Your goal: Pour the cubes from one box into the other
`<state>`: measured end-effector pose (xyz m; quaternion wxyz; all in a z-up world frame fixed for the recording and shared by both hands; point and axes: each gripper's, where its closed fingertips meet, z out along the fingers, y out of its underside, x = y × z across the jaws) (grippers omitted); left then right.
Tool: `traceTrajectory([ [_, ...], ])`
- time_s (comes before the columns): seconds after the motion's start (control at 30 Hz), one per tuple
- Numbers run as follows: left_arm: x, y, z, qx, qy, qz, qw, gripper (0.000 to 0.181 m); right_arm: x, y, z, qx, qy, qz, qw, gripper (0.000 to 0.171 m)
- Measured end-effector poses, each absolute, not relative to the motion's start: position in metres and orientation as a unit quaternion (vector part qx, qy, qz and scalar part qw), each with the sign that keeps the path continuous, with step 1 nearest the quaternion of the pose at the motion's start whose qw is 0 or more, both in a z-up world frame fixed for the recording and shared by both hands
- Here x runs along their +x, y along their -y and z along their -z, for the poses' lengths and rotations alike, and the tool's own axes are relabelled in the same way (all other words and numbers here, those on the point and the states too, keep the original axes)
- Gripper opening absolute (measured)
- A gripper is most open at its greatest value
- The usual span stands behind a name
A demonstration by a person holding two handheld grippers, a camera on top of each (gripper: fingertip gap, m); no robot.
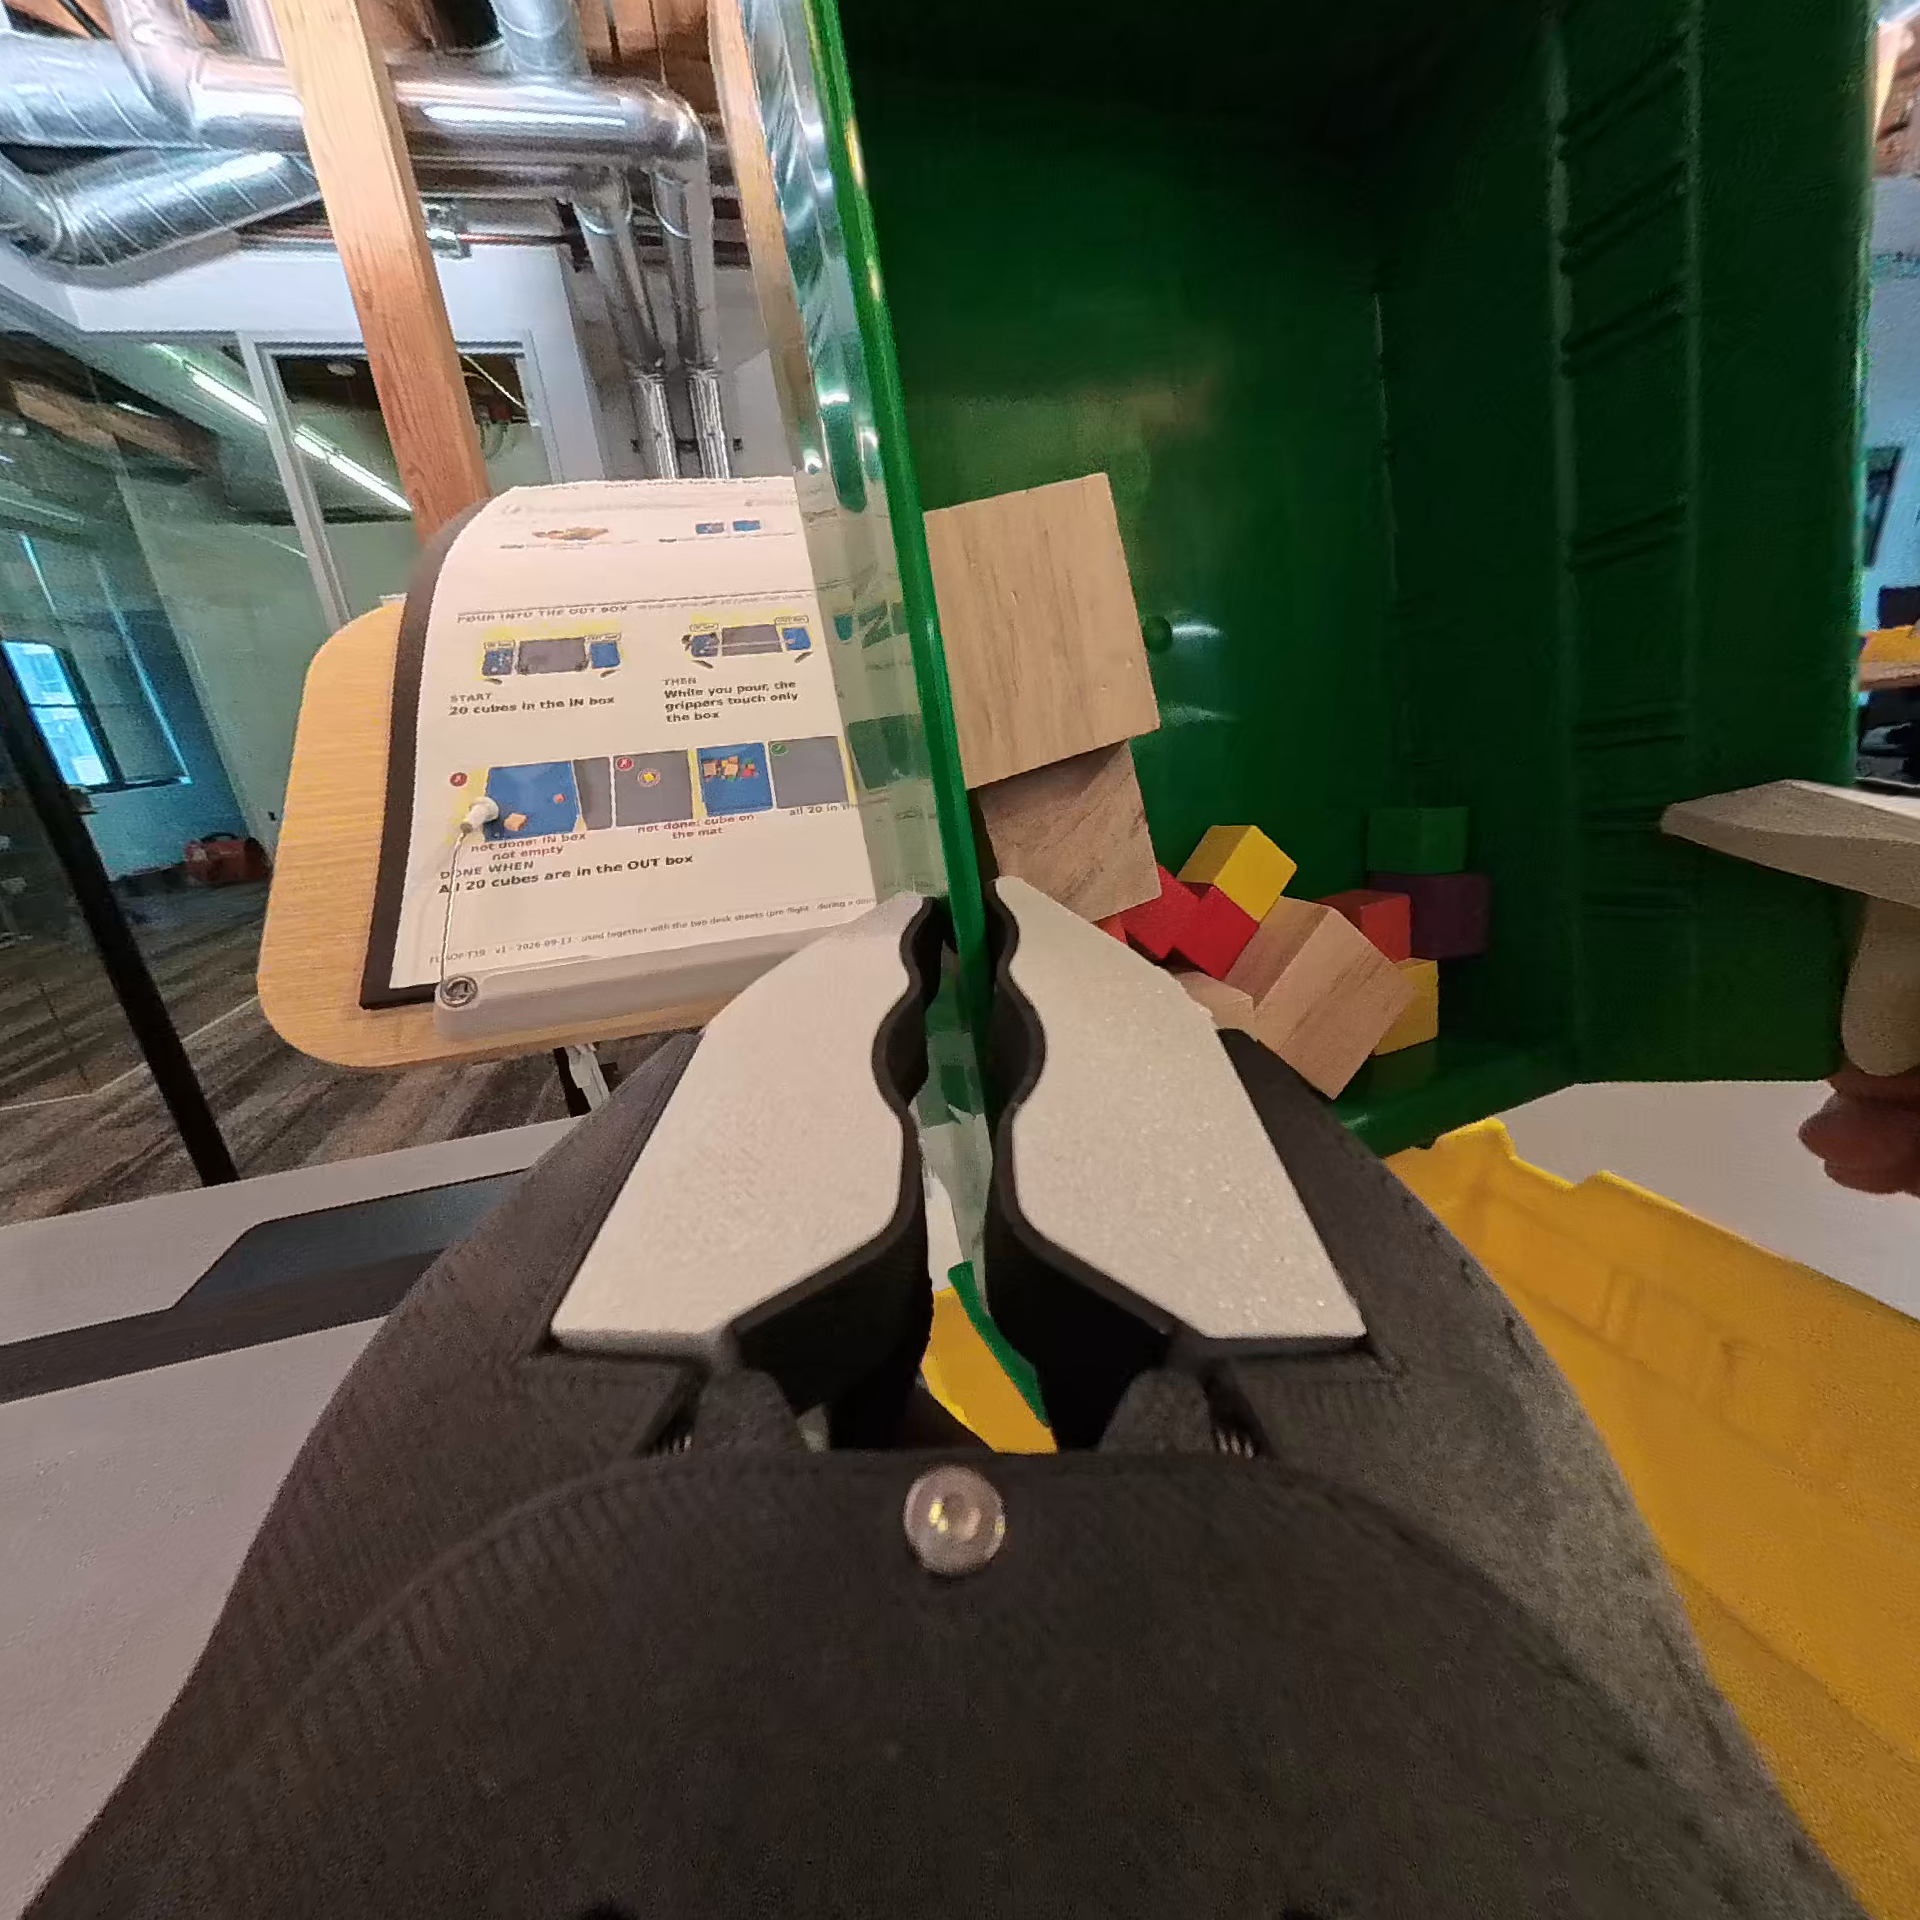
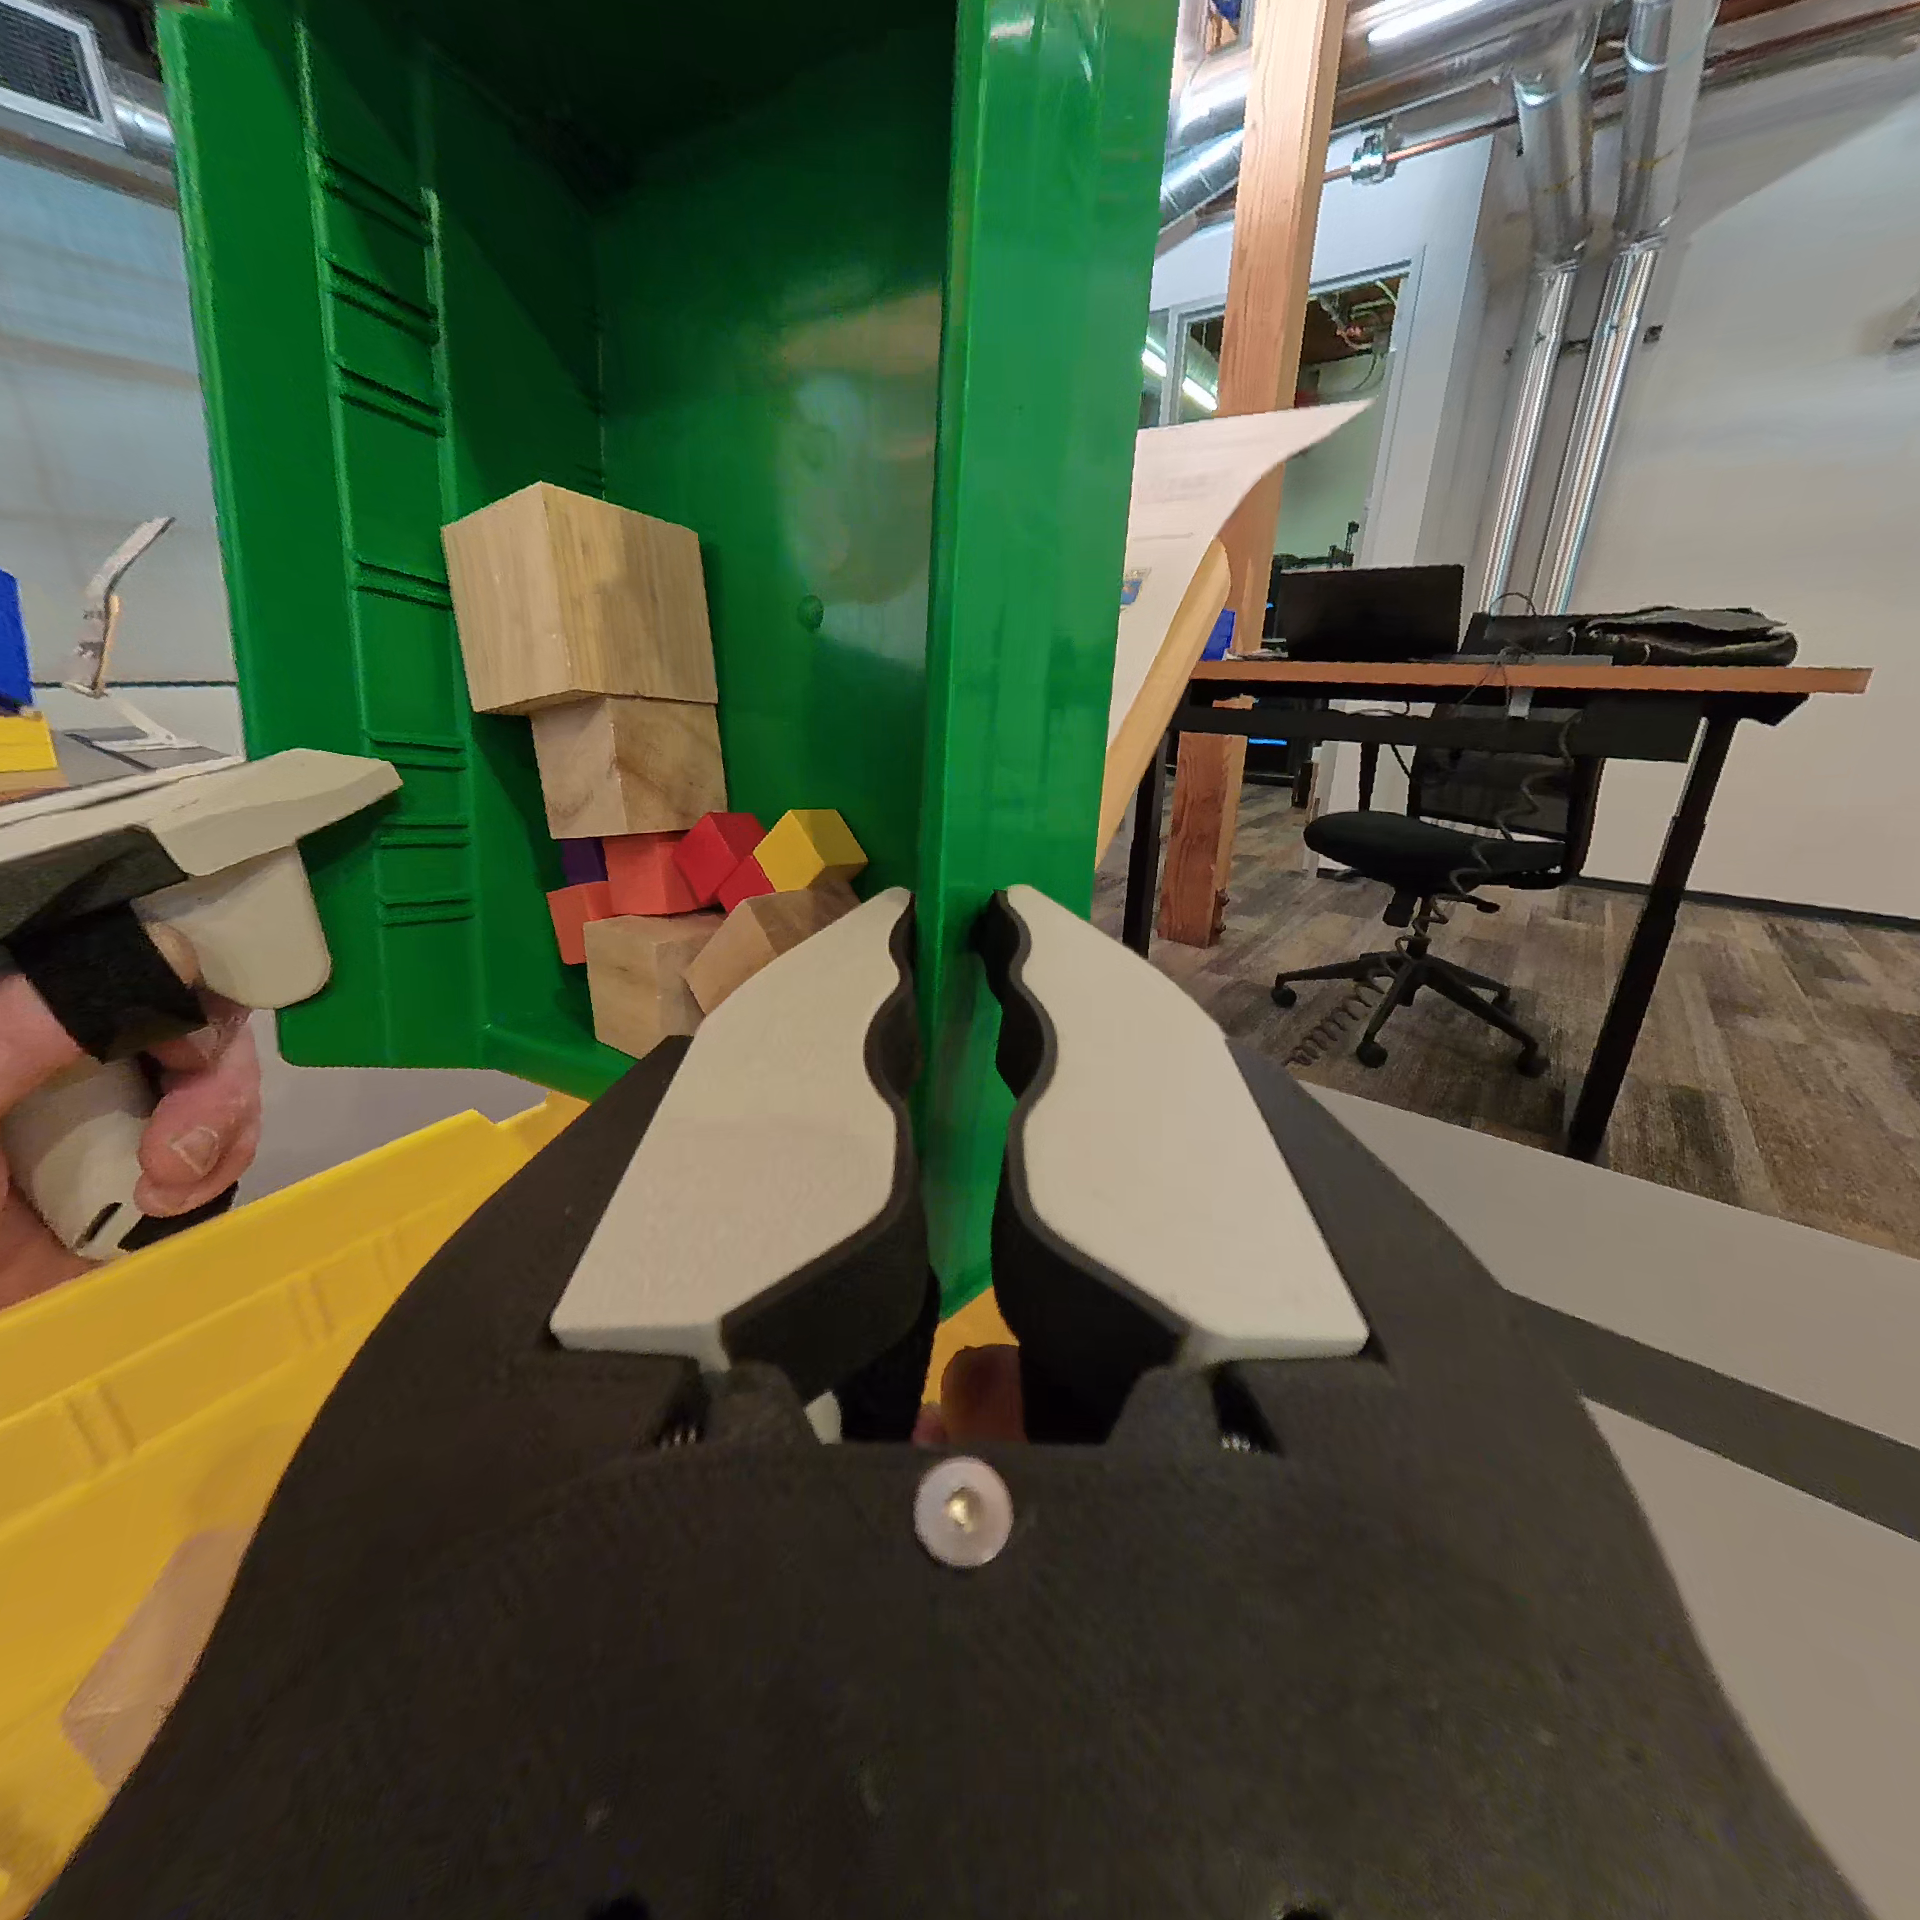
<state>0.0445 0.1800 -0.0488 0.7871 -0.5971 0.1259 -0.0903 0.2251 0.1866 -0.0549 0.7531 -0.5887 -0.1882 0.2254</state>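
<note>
Left tool [image 1: 964, 904] and right tool [image 2: 954, 904], both clamped tight.

Around you runs an open office — silver ducts [image 1: 312, 135] overhead, a wooden post [image 2: 1262, 312] rising to the ceiling, glass partitions [image 1: 125, 623] to one side. A long desk [image 2: 1507, 686] stands on wood-patterned flooring [image 2: 1714, 997] with a black swivel chair [image 2: 1434, 862] tucked beside it.

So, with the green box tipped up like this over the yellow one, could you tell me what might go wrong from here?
1. The cubes are piled at the low lip of the green box; a faster tilt could send them out together, and some may bounce past the yellow box.
2. Each hand-held gripper, left and right, pinches only a thin side wall, so the box could slip or twist as the load shifts.
</note>
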Motion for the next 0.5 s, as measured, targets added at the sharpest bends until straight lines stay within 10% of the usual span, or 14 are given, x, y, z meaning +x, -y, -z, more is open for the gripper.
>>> traceTrajectory([
  [0.5, 0.044, -0.178, 0.036, -0.575, -0.128, 0.08, 0.804, 0.007, 0.223, -0.185, 0.039, -0.553, 0.197, -0.232, 0.775, 0.006],
])
